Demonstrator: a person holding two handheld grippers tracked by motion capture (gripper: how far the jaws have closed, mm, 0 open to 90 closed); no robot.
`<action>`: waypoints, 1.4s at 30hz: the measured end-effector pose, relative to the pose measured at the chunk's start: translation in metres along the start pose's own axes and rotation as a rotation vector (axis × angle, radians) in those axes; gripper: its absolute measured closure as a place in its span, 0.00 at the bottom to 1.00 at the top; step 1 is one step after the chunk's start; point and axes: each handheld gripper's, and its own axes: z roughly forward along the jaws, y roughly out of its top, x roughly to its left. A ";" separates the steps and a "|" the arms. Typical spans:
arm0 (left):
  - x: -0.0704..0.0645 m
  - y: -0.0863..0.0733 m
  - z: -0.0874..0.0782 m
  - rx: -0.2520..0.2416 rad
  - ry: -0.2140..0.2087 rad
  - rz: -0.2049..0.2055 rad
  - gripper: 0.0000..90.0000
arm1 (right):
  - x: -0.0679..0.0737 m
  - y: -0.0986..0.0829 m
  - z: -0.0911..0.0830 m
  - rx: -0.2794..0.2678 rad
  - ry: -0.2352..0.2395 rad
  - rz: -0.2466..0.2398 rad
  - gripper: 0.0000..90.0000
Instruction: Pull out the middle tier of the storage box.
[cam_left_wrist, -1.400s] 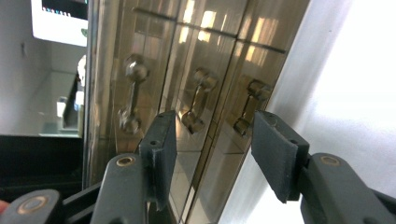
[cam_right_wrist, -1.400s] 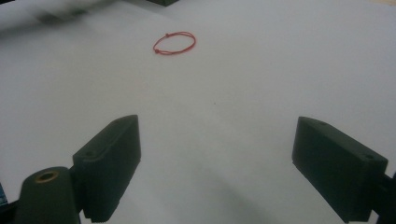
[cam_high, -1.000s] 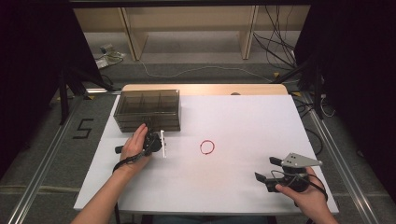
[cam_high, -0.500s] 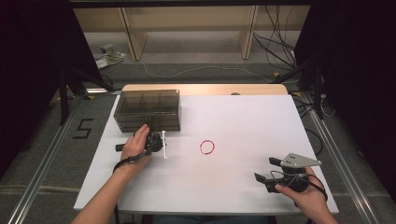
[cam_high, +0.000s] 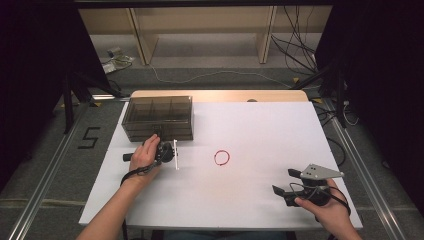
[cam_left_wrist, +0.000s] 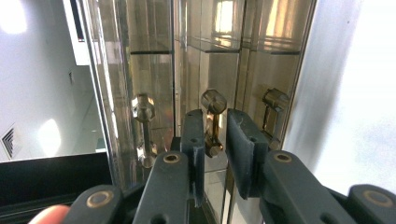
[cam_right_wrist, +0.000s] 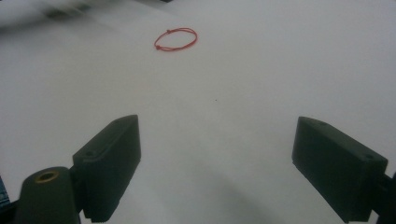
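Observation:
A smoky clear drawer box stands at the table's back left. My left gripper is pressed against its front face. In the left gripper view the jaws stand nearly together around the stem of the middle drawer knob, with further knobs either side. A red rubber band lies flat mid-table, also seen far ahead in the right gripper view. My right gripper rests near the front right edge, pointing left, its jaws wide open over bare table.
The white table top has a wooden strip along its far edge. Beyond it are a floor with cables and wooden furniture legs. A metal rail runs along the left.

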 end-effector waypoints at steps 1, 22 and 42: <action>0.000 0.000 0.000 0.000 0.002 0.003 0.85 | 0.000 0.000 0.000 0.000 -0.001 0.001 0.18; 0.001 0.001 -0.001 0.007 0.009 0.015 0.90 | 0.000 0.000 0.000 0.003 0.009 -0.003 0.18; 0.000 0.000 -0.009 0.005 -0.001 0.022 0.90 | 0.000 -0.001 -0.001 0.001 0.006 0.000 0.18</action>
